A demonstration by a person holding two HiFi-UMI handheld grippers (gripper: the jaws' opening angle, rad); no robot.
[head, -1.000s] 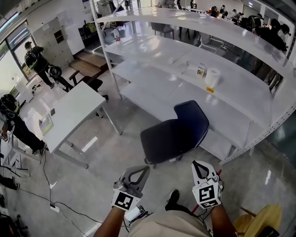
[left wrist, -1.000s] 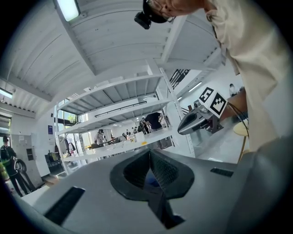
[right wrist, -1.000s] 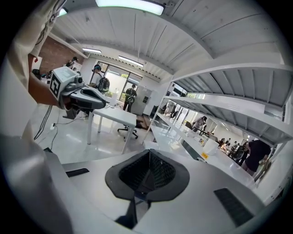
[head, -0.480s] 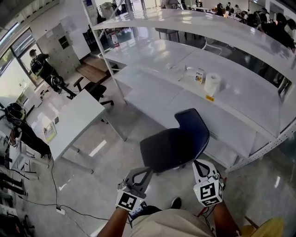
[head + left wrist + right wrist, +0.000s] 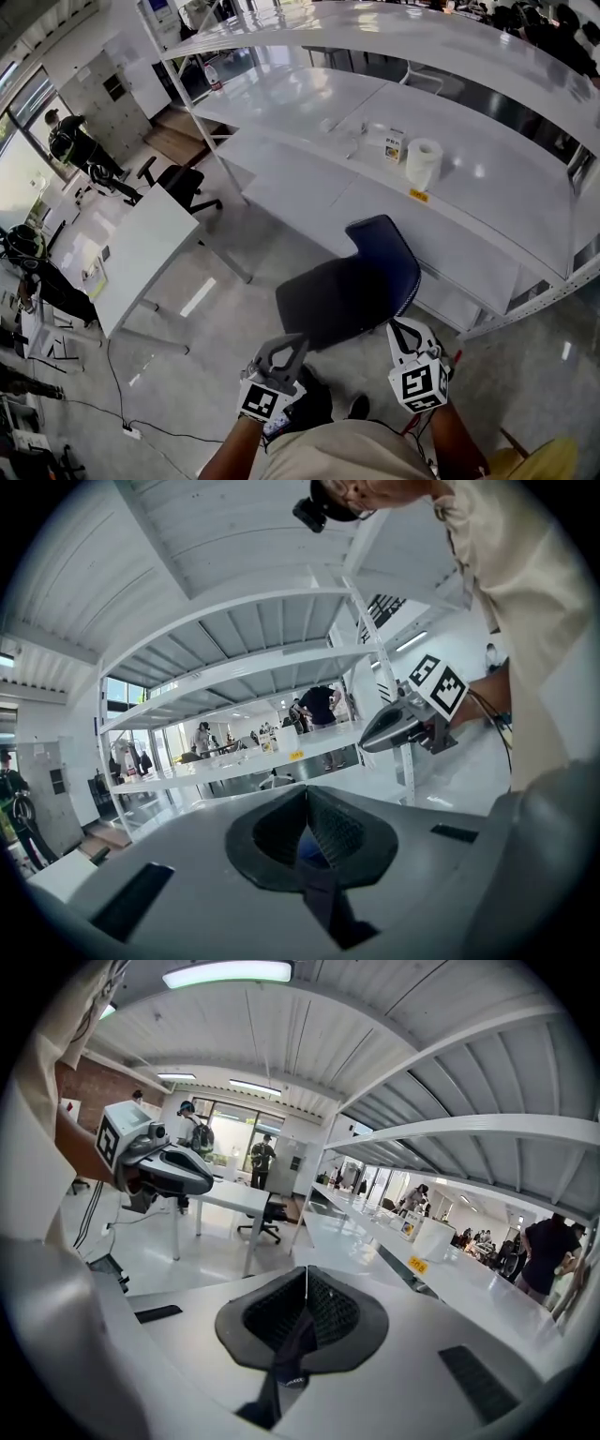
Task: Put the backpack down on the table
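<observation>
The left gripper (image 5: 306,795) has its jaws pressed together on a dark strap (image 5: 323,892) that runs from the pinch back down toward the camera. The right gripper (image 5: 306,1275) is likewise clamped on the other strap (image 5: 286,1354) (this one carries a small label near its lower end). In the head view both grippers sit low in the frame, side by side and apart, tips pointing up the picture. Between them, just under the left one, a dark bulk that seems to be the backpack (image 5: 307,405) hangs in front of the person, over the floor and not on any surface. Just above the tips stands a dark blue chair (image 5: 352,286). The white table (image 5: 141,246) lies at middle left, well apart, and a long white shelving bench (image 5: 309,192) crosses the upper frame with a paper roll (image 5: 424,161) on it.
</observation>
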